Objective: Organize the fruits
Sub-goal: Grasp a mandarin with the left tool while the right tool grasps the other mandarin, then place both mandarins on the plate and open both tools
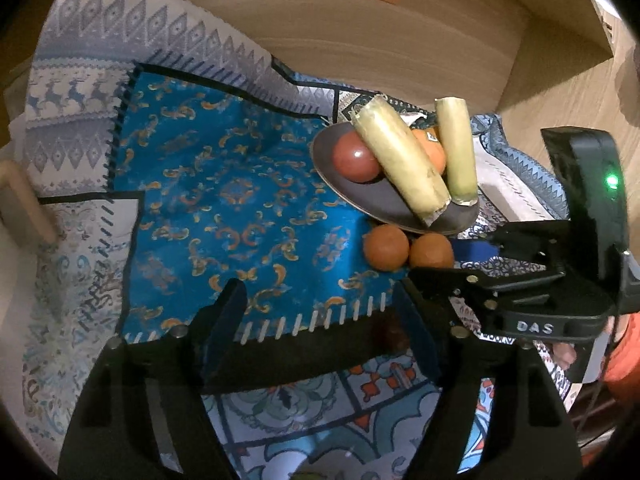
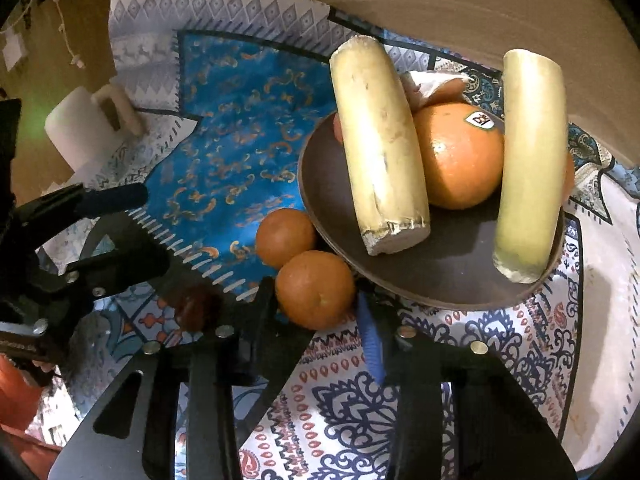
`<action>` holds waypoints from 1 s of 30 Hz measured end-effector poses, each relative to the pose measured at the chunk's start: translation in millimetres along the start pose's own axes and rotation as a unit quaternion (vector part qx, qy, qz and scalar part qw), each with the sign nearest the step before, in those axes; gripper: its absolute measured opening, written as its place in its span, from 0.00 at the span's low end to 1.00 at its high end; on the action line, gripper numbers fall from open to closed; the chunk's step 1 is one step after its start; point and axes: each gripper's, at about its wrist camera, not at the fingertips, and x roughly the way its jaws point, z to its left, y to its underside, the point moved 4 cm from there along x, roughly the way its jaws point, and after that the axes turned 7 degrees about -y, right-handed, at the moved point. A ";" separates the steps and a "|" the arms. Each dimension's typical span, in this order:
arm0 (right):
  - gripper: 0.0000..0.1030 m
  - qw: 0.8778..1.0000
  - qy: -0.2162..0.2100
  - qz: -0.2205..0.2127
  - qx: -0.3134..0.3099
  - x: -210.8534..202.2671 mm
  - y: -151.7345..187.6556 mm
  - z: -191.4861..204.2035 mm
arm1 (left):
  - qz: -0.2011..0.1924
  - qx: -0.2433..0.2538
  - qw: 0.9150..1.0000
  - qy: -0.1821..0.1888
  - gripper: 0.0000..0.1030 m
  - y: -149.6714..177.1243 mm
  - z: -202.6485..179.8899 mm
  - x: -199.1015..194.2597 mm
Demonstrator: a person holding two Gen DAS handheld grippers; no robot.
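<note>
A dark brown plate point(image 2: 448, 276) point(image 1: 376, 200) holds two pale yellow stalk pieces point(image 2: 376, 144) point(image 2: 532, 160), a large orange with a sticker point(image 2: 460, 160) and a red fruit point(image 1: 354, 158). Two small oranges lie on the cloth beside the plate. My right gripper point(image 2: 316, 300) is open with its fingers on either side of the nearer small orange point(image 2: 314, 288); the other one point(image 2: 284, 236) touches it. My left gripper point(image 1: 320, 304) is open and empty over the blue cloth; a dark reddish fruit point(image 1: 390, 334) point(image 2: 196, 308) lies by its right finger.
Patterned cloths cover the surface, a blue one point(image 1: 224, 184) in the middle. A white mug point(image 2: 84, 132) stands at the far left. A wooden wall point(image 1: 360, 40) runs behind the plate. The right gripper shows in the left wrist view point(image 1: 476, 258).
</note>
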 end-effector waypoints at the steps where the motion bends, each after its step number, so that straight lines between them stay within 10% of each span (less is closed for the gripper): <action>1: 0.34 1.000 0.000 -0.003 0.001 -4.3 1.6 -1.2 | 0.003 0.001 1.000 0.002 0.69 -1.4 -1.6 2.6; 30: 0.35 0.995 0.031 -0.064 0.065 -70.8 20.0 -53.7 | 0.050 0.061 0.996 0.034 0.34 -21.6 -54.4 61.6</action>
